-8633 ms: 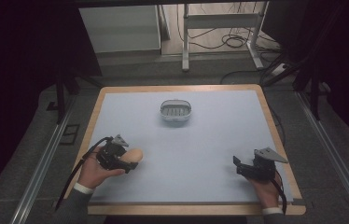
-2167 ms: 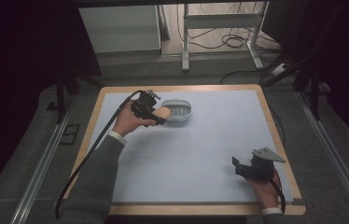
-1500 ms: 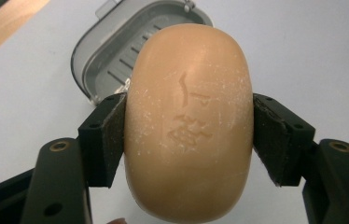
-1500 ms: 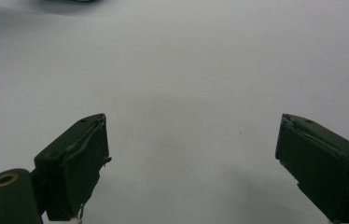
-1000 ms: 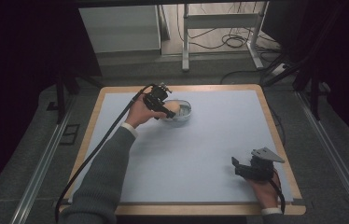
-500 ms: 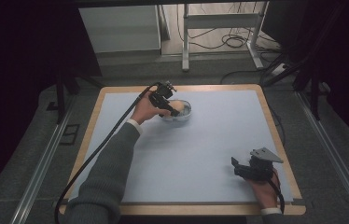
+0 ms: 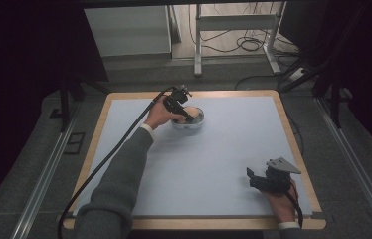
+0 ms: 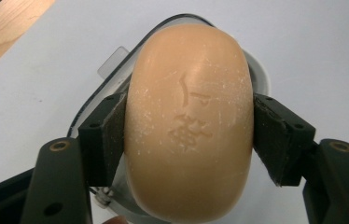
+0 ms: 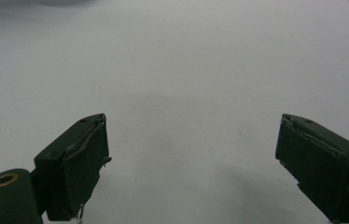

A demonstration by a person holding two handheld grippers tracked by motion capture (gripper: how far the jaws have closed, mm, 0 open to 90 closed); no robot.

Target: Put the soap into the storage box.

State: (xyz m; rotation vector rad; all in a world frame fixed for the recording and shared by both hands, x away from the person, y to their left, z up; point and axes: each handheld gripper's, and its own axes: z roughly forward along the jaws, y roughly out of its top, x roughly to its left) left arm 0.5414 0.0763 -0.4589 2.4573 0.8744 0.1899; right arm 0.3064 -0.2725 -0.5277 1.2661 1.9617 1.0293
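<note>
Soap (image 8: pixel 189 123): carried from lower left, now over dish (image 7: pixel 188 119), upper centre.
Left gripper (image 7: pixel 183 110): clamped on soap.
Right gripper (image 9: pixel 191 163): jaws apart, idle.
Next: release likely.

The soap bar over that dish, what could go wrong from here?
1. The left claw pinches the rounded soap bar only at its sides; it might slip or tilt on release.
2. The soap bar looks nearly as wide as the dish, so it may catch the rim.
3. The light dish could slide on the smooth table.

Peach-orange soap (image 8: pixel 189 126) (stamped mark), clear dish (image 7: pixel 195 122), pale-blue table (image 7: pixel 233 144).
</note>
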